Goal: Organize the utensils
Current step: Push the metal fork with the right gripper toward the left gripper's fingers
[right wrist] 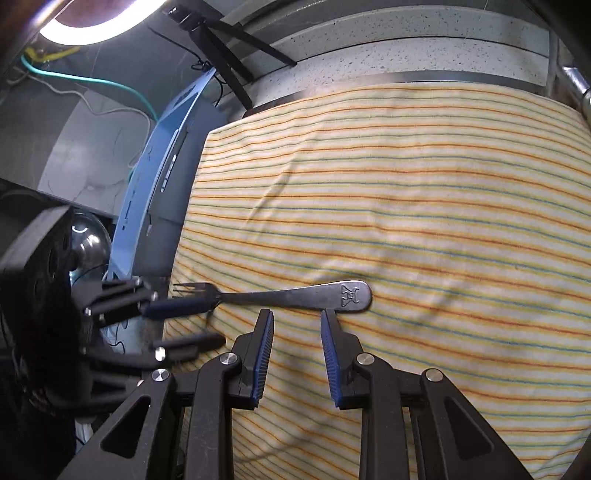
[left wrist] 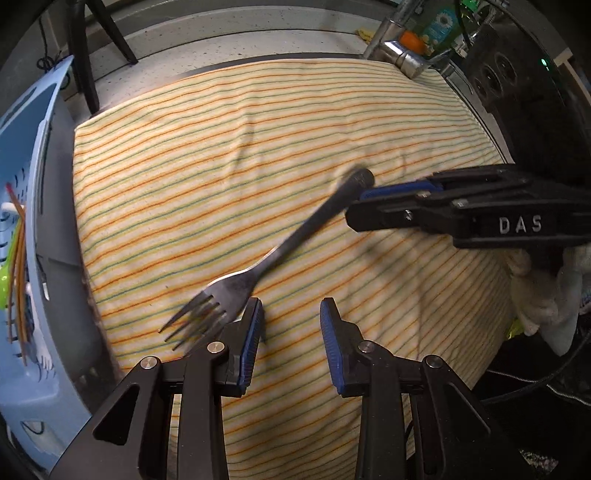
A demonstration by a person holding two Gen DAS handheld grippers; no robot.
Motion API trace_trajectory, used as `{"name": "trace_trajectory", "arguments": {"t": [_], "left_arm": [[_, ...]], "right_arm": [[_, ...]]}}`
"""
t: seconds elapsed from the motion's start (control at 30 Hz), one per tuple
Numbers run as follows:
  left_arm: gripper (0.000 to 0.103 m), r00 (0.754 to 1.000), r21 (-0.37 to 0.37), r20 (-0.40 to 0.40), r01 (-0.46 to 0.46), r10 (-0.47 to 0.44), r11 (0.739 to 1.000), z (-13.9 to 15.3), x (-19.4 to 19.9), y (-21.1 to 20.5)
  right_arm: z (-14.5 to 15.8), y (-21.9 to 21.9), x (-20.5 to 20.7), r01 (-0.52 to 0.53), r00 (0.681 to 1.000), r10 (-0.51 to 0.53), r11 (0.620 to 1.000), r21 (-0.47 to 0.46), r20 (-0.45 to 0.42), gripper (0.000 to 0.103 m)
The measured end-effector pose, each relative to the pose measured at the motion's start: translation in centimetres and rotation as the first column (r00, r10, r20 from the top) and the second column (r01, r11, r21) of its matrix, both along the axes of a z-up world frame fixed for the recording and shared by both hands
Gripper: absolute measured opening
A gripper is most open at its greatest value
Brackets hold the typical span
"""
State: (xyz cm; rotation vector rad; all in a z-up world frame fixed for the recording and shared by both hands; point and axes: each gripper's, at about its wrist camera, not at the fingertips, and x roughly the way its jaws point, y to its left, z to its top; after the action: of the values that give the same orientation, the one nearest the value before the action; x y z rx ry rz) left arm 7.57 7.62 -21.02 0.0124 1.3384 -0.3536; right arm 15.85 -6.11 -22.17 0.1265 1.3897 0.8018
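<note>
Fork (right wrist: 273, 295): lies flat on the striped cloth, near the cloth's left edge in the right wrist view; prongs point to the blue basket, handle end points away from it.
Fork look: grey metal, thin neck, wide round handle end with a small stamped mark; blurry in the left wrist view.
Cloth (left wrist: 280, 147): soft towel, cream with thin orange, green and yellow stripes, a few low wrinkles; spread over the counter.
Left gripper (left wrist: 291, 314): black arms, blue ribbed pads; jaws apart with only cloth between them; left pad right by the fork's prongs, touching or not cannot be told.
Right gripper (right wrist: 297, 321): same black arms and blue pads; jaws apart, not clamped on anything; tips just beside the fork's handle, right tip near the stamped end.
Blue basket (left wrist: 40, 155): pale blue plastic with slots, just beside the cloth past the fork's prongs; thin orange sticks (left wrist: 18, 266) and a green thing stand inside.
Counter (right wrist: 406, 48): speckled light stone, behind the cloth, far from the fork.
Tap (left wrist: 399, 48): shiny metal, at the cloth's far corner, well apart from the fork.
Bottle (left wrist: 436, 26): green with an orange part, behind the tap.
Black legs (left wrist: 85, 55): thin dark stand on the counter, behind the basket.
In the way: nothing lies on the cloth between the fork and the basket.
</note>
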Motion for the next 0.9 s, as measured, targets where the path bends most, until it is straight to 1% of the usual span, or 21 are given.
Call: {"name": "trace_trajectory", "arguments": {"t": [0.07, 0.17, 0.3, 0.37, 0.47, 0.63, 0.77, 0.83, 0.9], "left_arm": [[0.031, 1.0, 0.026, 0.03, -0.004, 0.003, 1.0, 0.7, 0.0, -0.2], [0.031, 0.997, 0.019, 0.069, -0.041, 0.04, 0.999, 2.0, 0.8, 1.0], [0.031, 0.995, 0.023, 0.031, -0.101, 0.1, 0.995, 1.3, 2.7, 3.2], [0.031, 0.995, 0.013, 0.01, -0.098, 0.098, 0.995, 0.8, 3.2, 3.5], [0.031, 0.996, 0.03, -0.02, -0.089, 0.089, 0.996, -0.1, 3.9, 3.3], [0.031, 0.997, 0.008, -0.043, -0.071, 0.071, 0.997, -0.3, 3.7, 3.0], [0.032, 0.997, -0.012, -0.054, -0.055, 0.055, 0.998, -0.3, 2.2, 2.7], [0.032, 0.997, -0.011, -0.046, -0.062, 0.062, 0.998, -0.2, 1.6, 2.5], [0.032, 0.996, -0.053, -0.052, -0.079, 0.076, 0.995, -0.1, 0.8, 2.3]], "right_arm": [[0.2, 0.4, 0.3, -0.002, 1.0, 0.002, 1.0, -0.01, 0.01, 0.024], [0.6, 0.4, 0.2, -0.009, 1.0, 0.009, 1.0, -0.012, 0.021, 0.024], [0.4, 0.5, 0.1, 0.0, 1.0, 0.0, 1.0, -0.011, 0.015, 0.024], [0.4, 0.4, 0.0, 0.008, 1.0, -0.008, 1.0, -0.01, 0.013, 0.024], [0.4, 0.1, -0.1, 0.013, 1.0, -0.013, 1.0, -0.007, 0.009, 0.024], [0.1, -0.2, -0.3, 0.015, 1.0, -0.015, 1.0, 0.0, -0.018, 0.024], [-0.1, -0.2, 0.1, 0.033, 0.999, -0.032, 0.999, 0.018, -0.032, 0.024], [-0.1, 0.1, 0.5, 0.036, 0.999, -0.035, 0.999, 0.022, -0.034, 0.024], [-0.1, 0.5, 0.9, 0.036, 0.999, -0.035, 0.999, 0.024, -0.033, 0.024]]}}
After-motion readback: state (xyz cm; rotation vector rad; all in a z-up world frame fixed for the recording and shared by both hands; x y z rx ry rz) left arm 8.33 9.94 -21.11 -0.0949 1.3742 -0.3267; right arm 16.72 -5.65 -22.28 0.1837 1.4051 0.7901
